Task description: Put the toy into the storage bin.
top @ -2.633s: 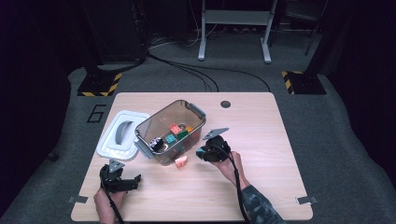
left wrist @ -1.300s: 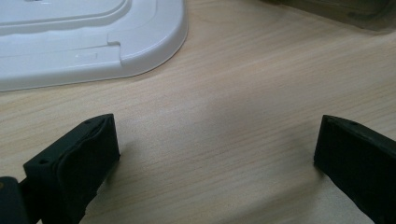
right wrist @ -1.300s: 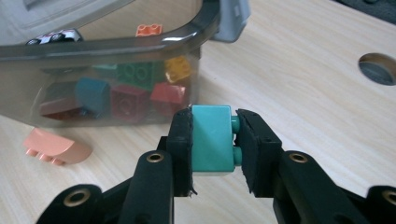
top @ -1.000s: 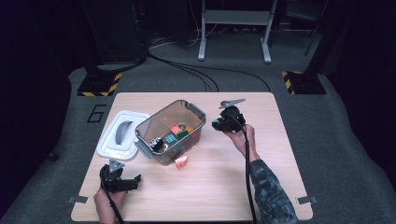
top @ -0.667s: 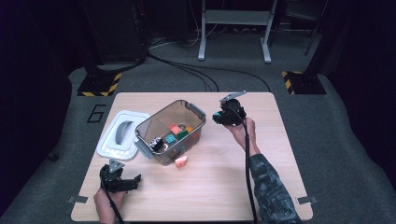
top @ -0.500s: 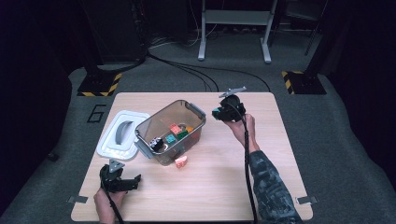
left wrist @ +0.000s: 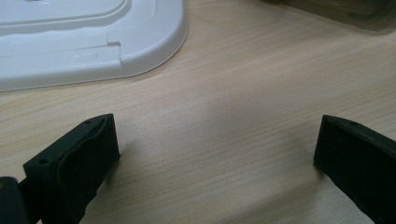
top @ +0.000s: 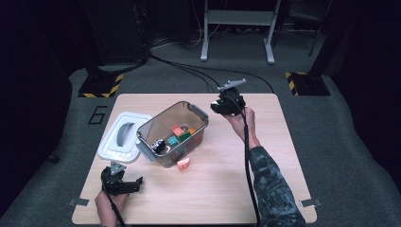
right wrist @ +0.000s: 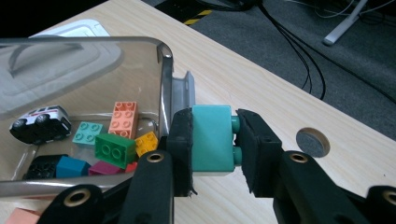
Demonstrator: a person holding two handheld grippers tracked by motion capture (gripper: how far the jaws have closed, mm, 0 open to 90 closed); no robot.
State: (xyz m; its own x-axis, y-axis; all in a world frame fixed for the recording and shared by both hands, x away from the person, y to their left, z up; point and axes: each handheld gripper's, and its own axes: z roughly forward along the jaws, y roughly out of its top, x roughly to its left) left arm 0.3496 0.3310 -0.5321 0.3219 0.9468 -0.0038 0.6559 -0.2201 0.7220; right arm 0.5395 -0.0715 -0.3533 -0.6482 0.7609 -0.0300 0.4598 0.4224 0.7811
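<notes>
While the left gripper [top: 137, 182] rests with jaws spread and empty on the table [top: 222, 189], near the bin's [top: 163, 124] front left corner, most of the sorting looks done. Left of the bin lies its white lid [top: 113, 150], off and flat on the wood. Inside the clear bin sit a toy car [right wrist: 39, 123], a salmon brick [right wrist: 123, 119], a green brick [right wrist: 114, 150], a yellow one [right wrist: 146, 143] and others. One pink brick [top: 182, 163] lies loose on the table just in front of the bin, probably to be collected next. Right of the bin, above its far right corner, the right gripper [right wrist: 214, 140] pinches a teal brick [right wrist: 212, 137] between its pads, raised and apparently about to go in; judged from this, that drop and the pink brick remain, and perhaps the lid. The table is pale wood with a round cable hole [right wrist: 313, 142] beyond the bin. Grey carpet [top: 340, 118], black cables [top: 189, 68], hazard-striped feet [top: 99, 87] and a metal stand [top: 236, 19] surround it in a dark room.
</notes>
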